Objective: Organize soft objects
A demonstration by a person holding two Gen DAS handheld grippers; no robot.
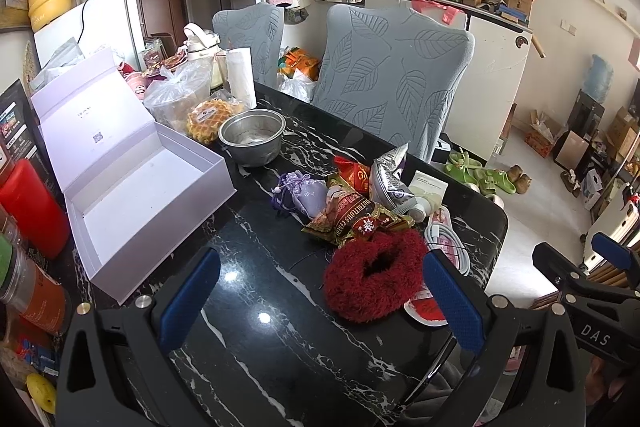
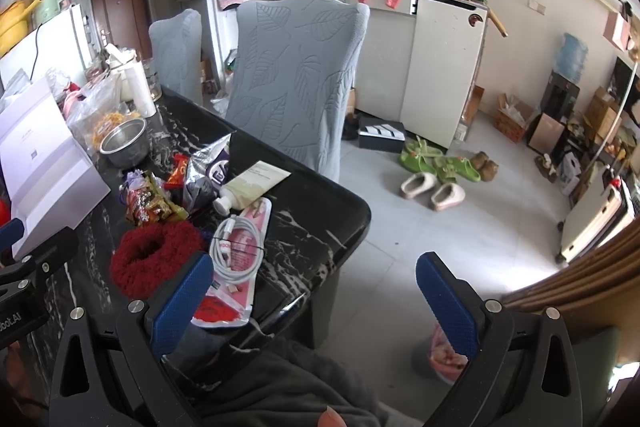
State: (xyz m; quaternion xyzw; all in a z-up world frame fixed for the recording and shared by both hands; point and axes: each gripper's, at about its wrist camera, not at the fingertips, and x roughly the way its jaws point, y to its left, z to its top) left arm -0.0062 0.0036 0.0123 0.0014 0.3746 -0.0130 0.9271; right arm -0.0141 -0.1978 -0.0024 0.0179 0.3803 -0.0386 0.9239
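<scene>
A glossy black desk (image 1: 248,251) with white marble veining carries a heap of small things. Nearest the cameras lies a fluffy dark-red scrunchie (image 1: 374,273), a thick fuzzy ring with a dark hole in its middle, lying flat on the desk near the right-hand edge. Seen from the left wrist camera the ring is slightly oval, its longer span running left to right.

Just behind it sit crinkled foil snack packets (image 1: 352,215) in red and gold, a soft lilac drawstring pouch (image 1: 306,193) of satiny cloth, and a silver foil bag (image 1: 386,173). Beside the scrunchie, a coiled white cable (image 2: 236,241) rests on a flat pink pouch (image 2: 244,267), with a cream squeeze tube (image 2: 250,187) beyond it.

To the left stands an open white cardboard box (image 1: 132,187), rectangular, its hinged lid propped upright. Behind it is a round brushed-steel bowl (image 1: 252,137).

The left gripper (image 1: 320,303) hovers over the desk with its jaws spread wide, blue ribbed pads on black frames, the right pad just beside the scrunchie. The right gripper (image 2: 316,303) also has wide jaws, holding nothing, poised over the desk corner and the pale tiled floor (image 2: 400,239).
</scene>
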